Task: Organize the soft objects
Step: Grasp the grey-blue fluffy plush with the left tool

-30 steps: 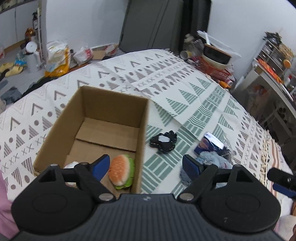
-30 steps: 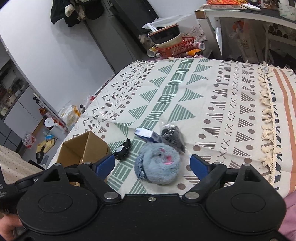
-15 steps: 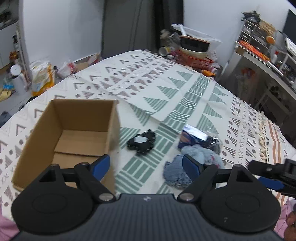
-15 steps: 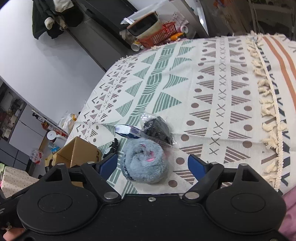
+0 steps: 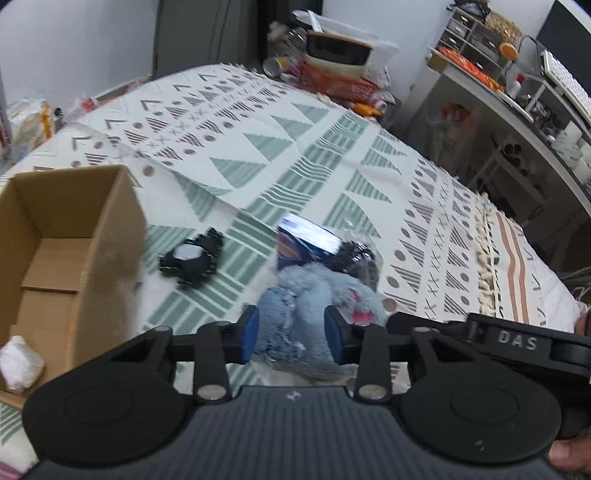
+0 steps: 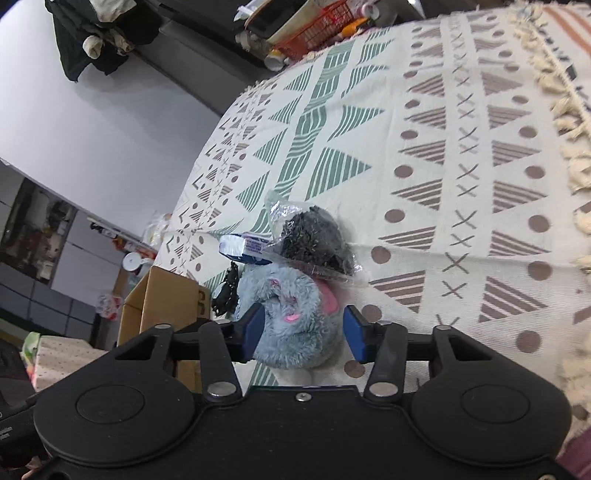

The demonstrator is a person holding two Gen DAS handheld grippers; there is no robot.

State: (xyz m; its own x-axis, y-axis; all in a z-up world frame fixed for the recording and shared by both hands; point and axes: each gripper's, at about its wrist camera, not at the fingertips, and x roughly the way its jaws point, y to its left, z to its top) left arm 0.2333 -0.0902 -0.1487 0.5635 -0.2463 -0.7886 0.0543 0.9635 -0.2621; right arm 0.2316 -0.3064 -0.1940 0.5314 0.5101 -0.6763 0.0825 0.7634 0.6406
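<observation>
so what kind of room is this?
Likely a lived-in home room, maybe a bedroom: a patterned fringed blanket covers the work surface, clothes hang on the wall, and a cluttered shelf unit stands nearby.

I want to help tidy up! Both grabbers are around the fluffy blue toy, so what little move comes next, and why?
Probably lift it gently. The left gripper and right gripper both have their pads against the fluffy blue toy, which still rests on the patterned blanket. The cardboard box sits open to the left, so raising the toy clear of the bagged black item likely comes first.
</observation>
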